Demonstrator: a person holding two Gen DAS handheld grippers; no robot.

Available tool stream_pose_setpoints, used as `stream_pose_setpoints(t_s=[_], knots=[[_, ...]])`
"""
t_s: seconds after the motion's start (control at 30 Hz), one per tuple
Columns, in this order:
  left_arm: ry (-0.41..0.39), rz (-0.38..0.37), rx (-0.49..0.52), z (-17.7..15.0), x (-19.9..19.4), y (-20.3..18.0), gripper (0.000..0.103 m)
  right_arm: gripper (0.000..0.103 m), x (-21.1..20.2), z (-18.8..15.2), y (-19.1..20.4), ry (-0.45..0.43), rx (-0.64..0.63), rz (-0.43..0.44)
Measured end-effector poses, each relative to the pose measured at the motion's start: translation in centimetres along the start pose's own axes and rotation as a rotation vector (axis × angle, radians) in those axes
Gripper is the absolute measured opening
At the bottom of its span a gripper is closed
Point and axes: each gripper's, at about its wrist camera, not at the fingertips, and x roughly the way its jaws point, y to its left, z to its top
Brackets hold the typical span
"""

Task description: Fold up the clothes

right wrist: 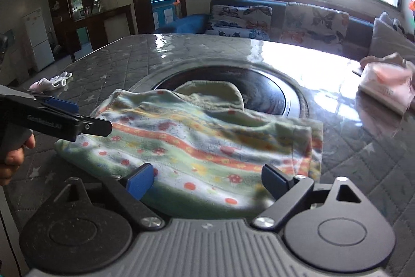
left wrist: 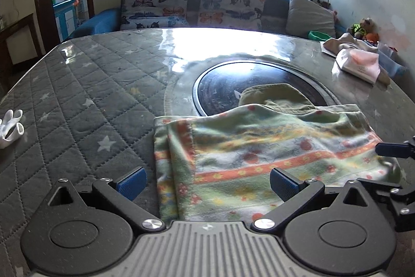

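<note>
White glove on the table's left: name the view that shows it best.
Right wrist view. The glove lies whole and unobstructed on the quilted table. In the left wrist view, the glove is cut off by the frame's left edge.

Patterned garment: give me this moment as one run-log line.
patterned garment: folded on table | left hand-held gripper: open, empty | right hand-held gripper: open, empty

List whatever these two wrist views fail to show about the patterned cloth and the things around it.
- Near edge of the green flower-striped cloth: hidden behind each tool's body in both wrist views.
- Olive green garment: mostly covered by the cloth, so its type is unclear.
- Pink and white bundle: blurred and cut by the right-wrist frame edge.
- Small white item: cut by the left-wrist frame edge.
- Left tool: only partly visible in the right-wrist view.
</note>
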Motion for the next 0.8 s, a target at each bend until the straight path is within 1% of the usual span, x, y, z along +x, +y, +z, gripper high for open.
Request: stream_pose_setpoints(t_s=[0.1, 0.2, 0.27, 0.37, 0.47, 0.57, 0.63, 0.7, 0.8], knots=[[-0.002, 0.014, -0.016, 0.4, 0.0, 0.9, 0.103, 0.089, -0.1, 0.8, 2.0, -0.014, -0.088, 0.027], [0.016, 0.027, -0.025, 0.7, 0.2, 1.9, 0.103, 0.087, 0.5, 1.4, 4.7, -0.008, -0.169, 0.094], [0.032, 0.040, -0.029, 0.8, 0.5, 2.5, 0.103, 0.087, 1.0, 1.6, 7.1, 0.002, -0.238, 0.146], [0.051, 0.062, -0.047, 0.8, 0.7, 3.5, 0.103, 0.085, 1.7, 1.7, 10.0, 0.010, -0.317, 0.202], [0.064, 0.077, -0.071, 0.7, 0.9, 4.6, 0.103, 0.083, 2.4, 1.4, 13.1, 0.005, -0.408, 0.237], [0.068, 0.088, -0.083, 0.5, 0.8, 5.5, 0.103, 0.081, 2.9, 1.3, 14.8, 0.007, -0.463, 0.250], [0.066, 0.099, -0.090, 0.5, 0.6, 6.0, 0.103, 0.074, 3.3, 1.3, 15.6, 0.013, -0.490, 0.246], [0.067, 0.104, -0.107, 0.5, 0.5, 6.5, 0.103, 0.073, 3.6, 1.1, 16.4, 0.012, -0.522, 0.235], [0.068, 0.101, -0.139, 0.7, 0.4, 7.4, 0.103, 0.065, 4.0, 0.8, 17.5, 0.013, -0.568, 0.204]])
